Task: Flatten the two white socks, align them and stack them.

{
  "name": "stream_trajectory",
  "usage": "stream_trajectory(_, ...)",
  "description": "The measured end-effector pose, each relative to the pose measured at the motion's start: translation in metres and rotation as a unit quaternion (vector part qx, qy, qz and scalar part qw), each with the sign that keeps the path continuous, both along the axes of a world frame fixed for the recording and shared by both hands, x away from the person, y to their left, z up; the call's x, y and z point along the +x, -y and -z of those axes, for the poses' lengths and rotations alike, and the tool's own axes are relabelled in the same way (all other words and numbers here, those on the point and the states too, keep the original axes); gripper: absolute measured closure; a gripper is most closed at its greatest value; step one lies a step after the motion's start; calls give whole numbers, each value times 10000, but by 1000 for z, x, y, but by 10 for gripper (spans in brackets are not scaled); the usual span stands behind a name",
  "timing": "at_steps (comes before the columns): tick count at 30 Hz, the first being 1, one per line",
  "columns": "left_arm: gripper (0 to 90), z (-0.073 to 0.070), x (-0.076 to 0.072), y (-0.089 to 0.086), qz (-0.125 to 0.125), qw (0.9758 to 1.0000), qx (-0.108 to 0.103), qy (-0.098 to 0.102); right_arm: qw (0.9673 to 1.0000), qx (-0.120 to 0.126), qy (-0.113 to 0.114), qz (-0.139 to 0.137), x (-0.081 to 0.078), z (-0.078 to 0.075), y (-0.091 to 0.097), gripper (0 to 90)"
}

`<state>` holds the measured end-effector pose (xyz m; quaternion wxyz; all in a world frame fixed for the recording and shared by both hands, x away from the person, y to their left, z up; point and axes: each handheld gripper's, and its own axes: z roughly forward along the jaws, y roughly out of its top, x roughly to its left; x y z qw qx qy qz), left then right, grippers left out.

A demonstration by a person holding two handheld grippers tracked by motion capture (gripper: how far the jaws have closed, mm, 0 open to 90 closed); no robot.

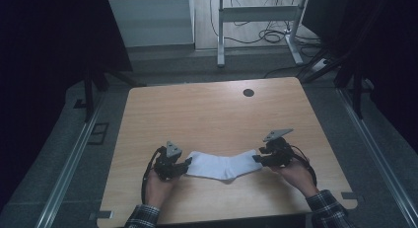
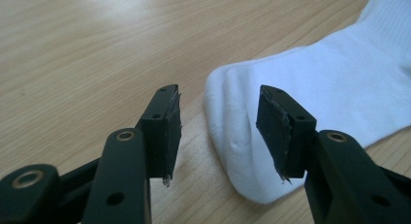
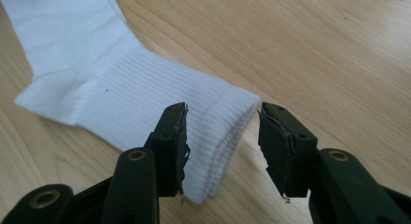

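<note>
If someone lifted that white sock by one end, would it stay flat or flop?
The white sock would probably flop: it is soft knit cloth lying limp and bent on the table. It looks light, so a push would likely bunch it rather than slide it whole. Its ribbed cuff should grip well.

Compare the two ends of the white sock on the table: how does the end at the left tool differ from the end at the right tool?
The toe end by the left tool is rounded, smooth and closed. The cuff end by the right tool is cut straight, ribbed, and shows layered edges. The toe end lies between the left tool's open pads; the cuff end lies partly under the right tool's, its corner in the gap. Both ends of the sock are white and lie flat on the wooden table, unclamped.
</note>
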<state>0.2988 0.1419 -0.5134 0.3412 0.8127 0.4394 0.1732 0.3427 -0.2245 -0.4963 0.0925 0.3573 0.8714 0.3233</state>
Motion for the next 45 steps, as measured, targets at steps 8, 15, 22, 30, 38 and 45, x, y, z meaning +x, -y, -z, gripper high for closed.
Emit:
stream_trajectory(8, 516, 17, 12, 1, -58, 9997, -32, -243, 9996, -266, -99, 53, 3, 23, -10, 487)
stream_trajectory(15, 701, 23, 15, 2, 150, 9984, -330, -440, 9993, 47, -355, 58, 5, 25, -5, 706)
stream_trajectory(22, 810, 19, 14, 6, 166, 9986, -281, -407, 9996, -6, -279, 15, 4, 22, -9, 765)
stream_trajectory(30, 812, 2, 18, 4, 147, 9988, -429, -171, 9998, 144, -97, 46, 7, 7, -6, 765)
stream_trajectory(38, 811, -14, 32, 7, 92, 9989, -466, -1, 9994, 286, 110, 145, 20, -14, -5, 764)
stream_trajectory(45, 811, -24, 50, 6, -50, 9986, -521, 112, 9985, 395, 241, 301, 41, -27, -2, 765)
